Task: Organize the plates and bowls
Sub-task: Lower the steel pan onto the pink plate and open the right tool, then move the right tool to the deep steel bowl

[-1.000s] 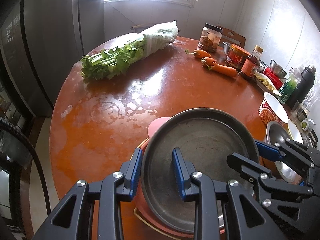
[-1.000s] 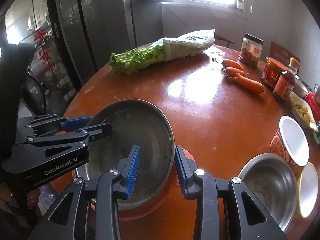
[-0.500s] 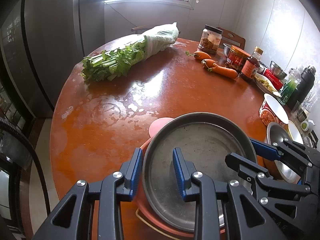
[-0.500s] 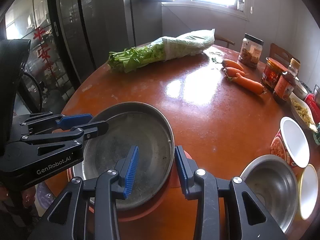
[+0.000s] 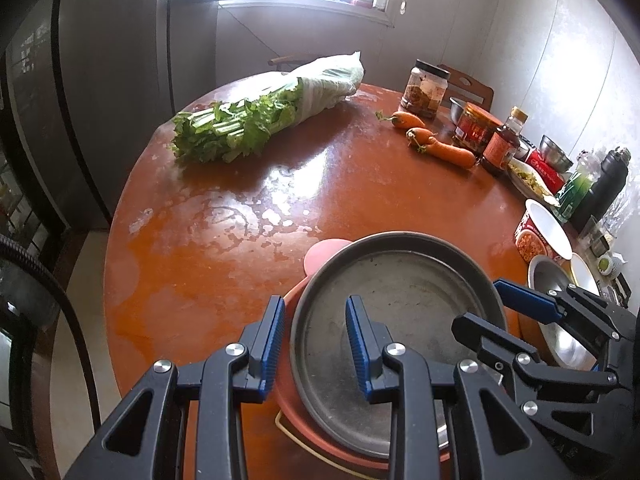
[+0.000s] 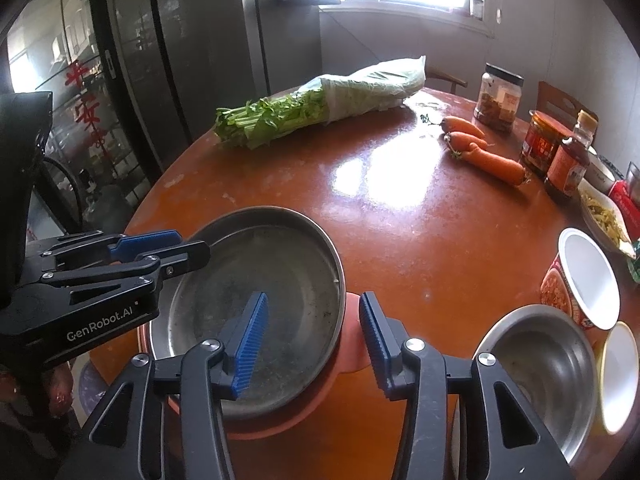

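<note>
A round grey metal plate (image 5: pixel 404 304) (image 6: pixel 264 280) lies on top of a pink bowl (image 5: pixel 326 250) (image 6: pixel 354 346) near the front edge of the round red-brown table (image 5: pixel 240 220). My left gripper (image 5: pixel 316 346) is shut on the plate's left rim, one blue pad outside and one inside; the right wrist view shows it at the left (image 6: pixel 160 246). My right gripper (image 6: pixel 312 342) straddles the plate's right rim and its jaws are opening, with the pads clear of the metal. The left wrist view shows it at the right (image 5: pixel 500 312).
A steel bowl (image 6: pixel 540 368), a noodle cup (image 6: pixel 584 276) and a small white bowl (image 6: pixel 620 376) stand at the right. Further back lie carrots (image 6: pixel 488 156), bagged greens (image 6: pixel 320 108), jars (image 6: pixel 498 98) and a sauce bottle (image 6: pixel 568 164). A tall dark fridge (image 6: pixel 160 60) stands beyond the table's left edge.
My right gripper's jaws have spread apart and let go of the plate's rim. The left gripper and the plate have stayed where they were.
</note>
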A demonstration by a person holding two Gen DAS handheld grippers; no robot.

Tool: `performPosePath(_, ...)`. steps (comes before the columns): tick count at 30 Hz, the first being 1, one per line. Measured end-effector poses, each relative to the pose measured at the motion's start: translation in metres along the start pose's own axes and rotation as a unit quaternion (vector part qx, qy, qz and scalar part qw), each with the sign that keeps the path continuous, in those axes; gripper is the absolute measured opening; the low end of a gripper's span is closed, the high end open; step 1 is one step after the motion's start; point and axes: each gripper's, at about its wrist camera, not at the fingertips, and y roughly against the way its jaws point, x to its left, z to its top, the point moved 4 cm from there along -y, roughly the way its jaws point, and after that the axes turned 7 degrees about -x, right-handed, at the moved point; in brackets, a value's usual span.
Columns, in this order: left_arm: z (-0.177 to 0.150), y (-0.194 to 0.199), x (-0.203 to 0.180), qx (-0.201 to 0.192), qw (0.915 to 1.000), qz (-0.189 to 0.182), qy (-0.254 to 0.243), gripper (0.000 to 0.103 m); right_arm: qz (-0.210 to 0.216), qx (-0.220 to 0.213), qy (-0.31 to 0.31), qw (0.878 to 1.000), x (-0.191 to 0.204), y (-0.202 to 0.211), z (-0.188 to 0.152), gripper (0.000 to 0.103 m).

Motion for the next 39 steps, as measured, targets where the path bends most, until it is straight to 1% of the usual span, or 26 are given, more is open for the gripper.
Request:
performPosePath(1, 0.000, 0.002, -0.001, -0.002, 1.0000, 0.001, -0.001, 0.032, 0.001, -0.003, 0.000, 1.000, 0.000, 0.002, 0.000, 0.052)
performPosePath(4, 0.002, 0.007, -0.003, -0.010, 0.9999, 0.003, -0.004, 0.042, -0.002, -0.011, -0.001, 1.000, 0.000, 0.007, 0.002, 0.054)
performPosePath(5, 0.003, 0.009, -0.004, -0.013, 0.9999, 0.003, -0.005, 0.044, -0.004, -0.013, 0.000, 1.000, 0.000, 0.008, 0.003, 0.054)
performPosePath(9, 0.006, 0.016, -0.009, -0.025, 0.9996, 0.006, -0.011, 0.045, -0.020, -0.031, 0.018, 0.999, -0.001, 0.018, 0.005, 0.054)
performPosePath(11, 0.006, 0.019, -0.012, -0.028, 0.9995, 0.005, -0.013, 0.047, -0.026, -0.038, 0.019, 0.999, -0.002, 0.023, 0.006, 0.054)
performPosePath(13, 0.006, 0.022, -0.016, -0.031, 0.9994, 0.005, -0.016, 0.051, -0.032, -0.047, 0.021, 0.998, -0.004, 0.029, 0.006, 0.057)
performPosePath(14, 0.006, 0.024, -0.018, -0.032, 0.9993, 0.005, -0.018, 0.052, -0.032, -0.051, 0.018, 0.998, -0.006, 0.032, 0.006, 0.061)
performPosePath(15, 0.006, 0.025, -0.020, -0.033, 0.9992, 0.005, -0.019, 0.052, -0.031, -0.053, 0.015, 0.998, -0.007, 0.035, 0.006, 0.063)
performPosePath(22, 0.008, 0.036, -0.039, -0.045, 0.9985, 0.002, -0.032, 0.053, -0.036, -0.065, 0.004, 0.997, -0.019, 0.054, 0.001, 0.065)
performPosePath(24, 0.009, 0.038, -0.046, -0.048, 0.9982, -0.001, -0.035, 0.054, -0.043, -0.072, 0.000, 0.996, -0.024, 0.062, -0.001, 0.072)
performPosePath(26, 0.011, 0.041, -0.053, -0.052, 0.9978, -0.002, -0.040, 0.055, -0.051, -0.081, -0.005, 0.995, -0.030, 0.070, -0.001, 0.074)
performPosePath(31, 0.016, 0.044, -0.073, -0.058, 0.9969, -0.012, -0.051, 0.056, -0.064, -0.098, -0.020, 0.993, -0.048, 0.089, -0.002, 0.075)
performPosePath(39, 0.021, 0.042, -0.106, -0.062, 0.9951, -0.023, -0.074, 0.057, -0.081, -0.108, -0.044, 0.990, -0.078, 0.108, -0.008, 0.075)
